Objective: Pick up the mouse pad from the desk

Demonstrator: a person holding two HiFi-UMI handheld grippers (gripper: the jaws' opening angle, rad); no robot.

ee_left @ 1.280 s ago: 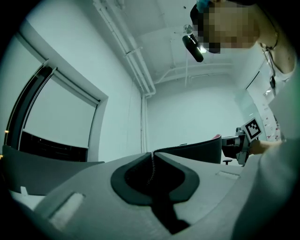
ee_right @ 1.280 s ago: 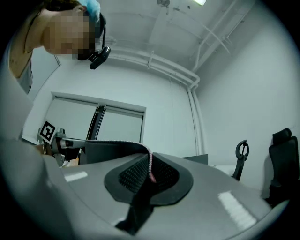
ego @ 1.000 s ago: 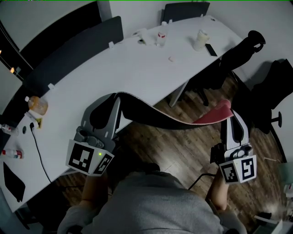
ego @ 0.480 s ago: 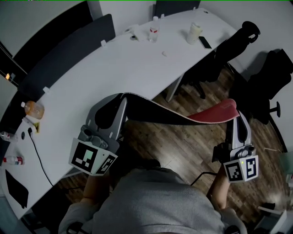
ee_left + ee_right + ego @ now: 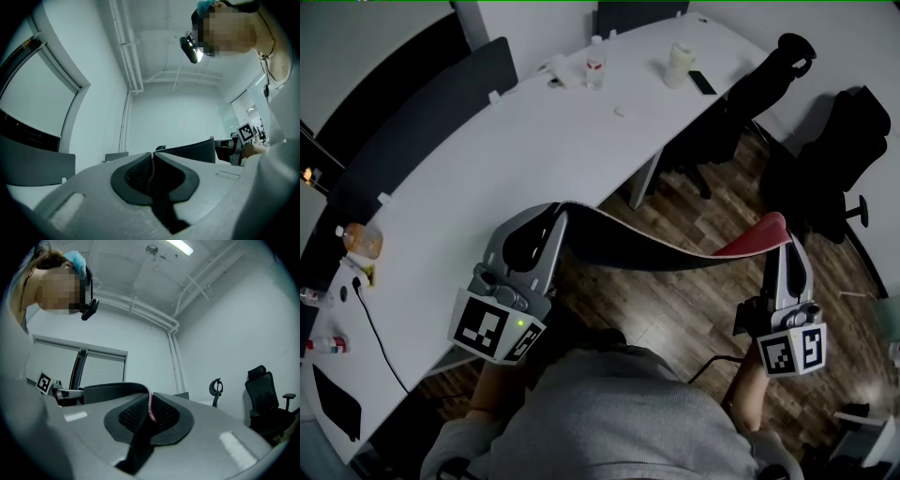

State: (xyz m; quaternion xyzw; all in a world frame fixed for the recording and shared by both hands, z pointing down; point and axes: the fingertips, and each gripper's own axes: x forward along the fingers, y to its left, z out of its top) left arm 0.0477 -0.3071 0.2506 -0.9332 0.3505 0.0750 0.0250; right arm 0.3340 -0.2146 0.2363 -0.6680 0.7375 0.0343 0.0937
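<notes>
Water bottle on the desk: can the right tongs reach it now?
Probably not: the right tongs are shut on the mouse pad over the floor, and the water bottle stands far across the desk.

Head view looks steeply down on the desk (image 5: 516, 150); both gripper views sit close behind their jaws, tilted upward, sharing the pad (image 5: 637, 246).

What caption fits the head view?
Left gripper and right gripper hold the mouse pad by its ends, sagging between them beside the white desk.
</notes>
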